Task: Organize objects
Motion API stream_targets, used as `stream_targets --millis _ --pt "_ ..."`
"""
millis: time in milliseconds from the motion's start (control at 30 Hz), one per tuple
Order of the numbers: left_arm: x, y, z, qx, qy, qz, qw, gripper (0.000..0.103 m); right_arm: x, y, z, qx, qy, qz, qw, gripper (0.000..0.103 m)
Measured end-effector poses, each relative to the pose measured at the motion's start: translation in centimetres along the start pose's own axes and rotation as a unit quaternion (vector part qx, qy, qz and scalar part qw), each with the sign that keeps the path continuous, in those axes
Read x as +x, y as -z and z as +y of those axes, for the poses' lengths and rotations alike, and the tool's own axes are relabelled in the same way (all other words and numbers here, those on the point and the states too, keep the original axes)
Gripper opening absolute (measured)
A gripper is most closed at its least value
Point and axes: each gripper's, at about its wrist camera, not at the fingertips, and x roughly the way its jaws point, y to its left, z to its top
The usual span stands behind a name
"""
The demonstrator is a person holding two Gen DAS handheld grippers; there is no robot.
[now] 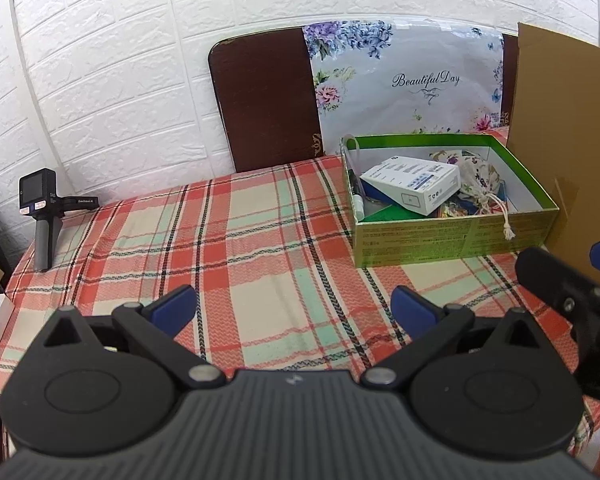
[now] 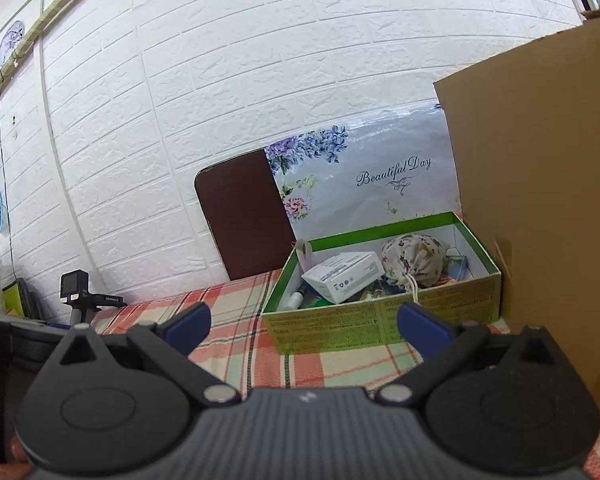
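I see a counter [image 1: 240,240] draped in a red, cream and green plaid cloth, pushed against a white brick-pattern wall [image 1: 120,60]. A tall cardboard sheet [image 1: 568,140] stands at the right edge, touching the end of the green box [image 1: 452,240], probably as a backstop. A dark board [image 1: 260,108] and a floral "Beautiful Day" bag [image 1: 412,80] lean on the wall behind. The green box sits at the counter's far right, open-topped, already gathering the objects: a white carton [image 1: 416,188] lies tilted on top, a flowered drawstring pouch [image 1: 480,180] beside it with its cord hanging over the front wall, and a small tube [image 1: 358,200] along the left side. A handheld camera [image 1: 40,200] stands apart at the far left. My left gripper [image 1: 292,308] hovers over bare cloth, jaws spread and empty; my right gripper [image 2: 302,322] faces the box, jaws likewise spread and empty. I judge the sorting nearly finished.
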Motion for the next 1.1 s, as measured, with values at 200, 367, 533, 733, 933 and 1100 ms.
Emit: stream_targets --millis 200,367,533,733,933,1100 --pt "0.5 0.2 0.1 -0.004 -0.001 0.009 0.9999 0.103 0.4 0.1 0.1 -0.003 0.005 0.007 1.000 0.103" --pt "1.2 0.3 -0.2 0.013 -0.025 0.023 0.9993 0.103 0.7 0.1 0.3 -0.009 0.003 0.013 1.000 0.103" --pt "1.4 0.6 0.0 0.014 -0.020 0.028 0.9993 0.103 1.0 0.2 0.4 -0.017 0.001 0.020 1.000 0.103" --pt "1.7 0.3 0.3 0.006 -0.021 0.032 0.9992 0.103 1.2 -0.2 0.3 -0.022 0.012 0.021 0.999 0.103" --pt "1.9 0.2 0.6 0.002 -0.022 0.032 0.9992 0.103 1.5 -0.4 0.2 -0.018 0.013 0.025 0.999 0.103" --pt "2.2 0.5 1.0 -0.007 -0.017 0.040 0.9990 0.103 1.8 0.0 0.4 -0.019 0.014 0.033 0.999 0.103"
